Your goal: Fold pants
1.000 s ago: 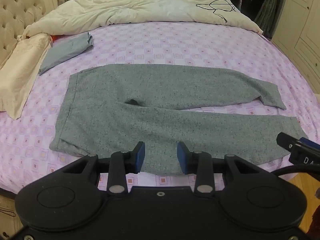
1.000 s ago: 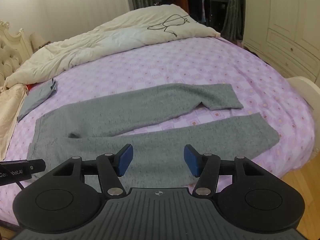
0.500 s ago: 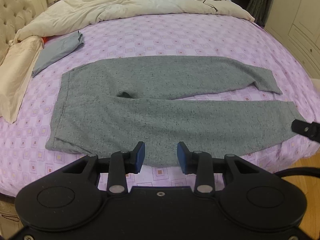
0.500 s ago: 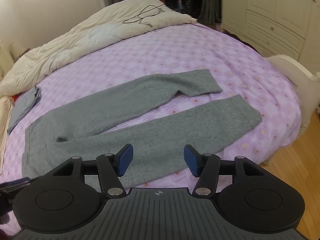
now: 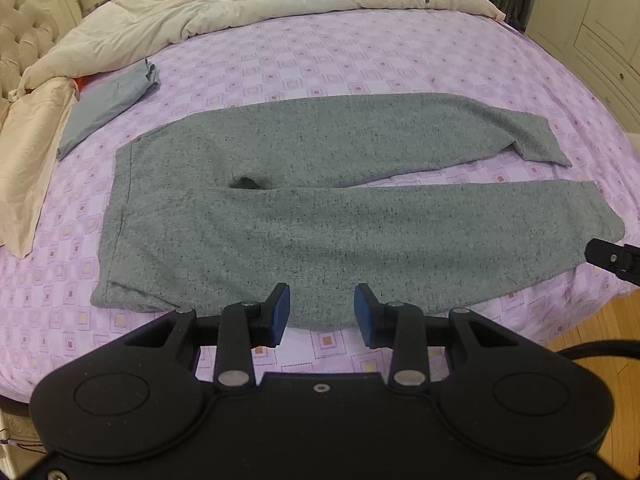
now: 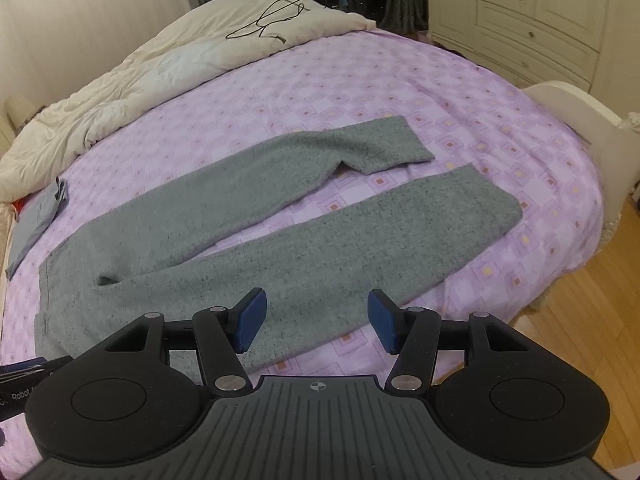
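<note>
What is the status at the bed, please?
Both grippers, left and right, open, empty. Grey pants flat, unfolded, legs apart. Nothing lying on them.

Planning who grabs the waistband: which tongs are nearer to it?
Left. The left tongs hover by the near leg close to the waistband; the right tongs hover further along that leg, toward the cuff.
</note>
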`<move>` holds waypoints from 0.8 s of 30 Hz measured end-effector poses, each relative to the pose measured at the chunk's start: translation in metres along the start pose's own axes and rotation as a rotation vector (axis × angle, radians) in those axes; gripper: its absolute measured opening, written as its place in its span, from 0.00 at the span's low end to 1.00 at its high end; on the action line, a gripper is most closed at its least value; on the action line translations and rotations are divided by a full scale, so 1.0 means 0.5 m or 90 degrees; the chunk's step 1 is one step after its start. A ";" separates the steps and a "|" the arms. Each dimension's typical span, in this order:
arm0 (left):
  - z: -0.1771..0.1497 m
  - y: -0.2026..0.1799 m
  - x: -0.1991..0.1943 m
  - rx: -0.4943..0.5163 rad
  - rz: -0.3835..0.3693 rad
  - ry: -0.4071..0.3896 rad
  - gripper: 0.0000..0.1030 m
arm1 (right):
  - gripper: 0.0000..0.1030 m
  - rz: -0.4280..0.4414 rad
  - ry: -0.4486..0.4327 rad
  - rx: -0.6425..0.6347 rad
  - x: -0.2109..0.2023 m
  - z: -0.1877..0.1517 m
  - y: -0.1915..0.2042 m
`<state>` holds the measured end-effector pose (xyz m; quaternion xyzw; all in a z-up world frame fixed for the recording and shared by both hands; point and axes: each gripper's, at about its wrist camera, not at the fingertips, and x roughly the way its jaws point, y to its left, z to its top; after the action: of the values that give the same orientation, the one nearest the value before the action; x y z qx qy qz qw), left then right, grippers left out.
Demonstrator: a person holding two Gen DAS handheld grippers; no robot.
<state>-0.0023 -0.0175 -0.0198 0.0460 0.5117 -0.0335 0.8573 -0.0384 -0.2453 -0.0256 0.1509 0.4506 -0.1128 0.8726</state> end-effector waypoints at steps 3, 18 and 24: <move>0.010 0.009 0.011 -0.001 -0.001 0.003 0.44 | 0.53 0.000 0.001 -0.014 0.010 0.006 0.019; 0.065 0.093 0.079 -0.004 -0.005 0.034 0.44 | 0.49 -0.001 0.024 -0.055 0.064 0.020 0.130; 0.082 0.119 0.092 -0.002 -0.007 0.040 0.44 | 0.49 0.000 0.025 -0.060 0.074 0.022 0.166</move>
<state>0.0614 0.0363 -0.0385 0.0430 0.5386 -0.0358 0.8407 0.0184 -0.1745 -0.0366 0.1118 0.4724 -0.0883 0.8698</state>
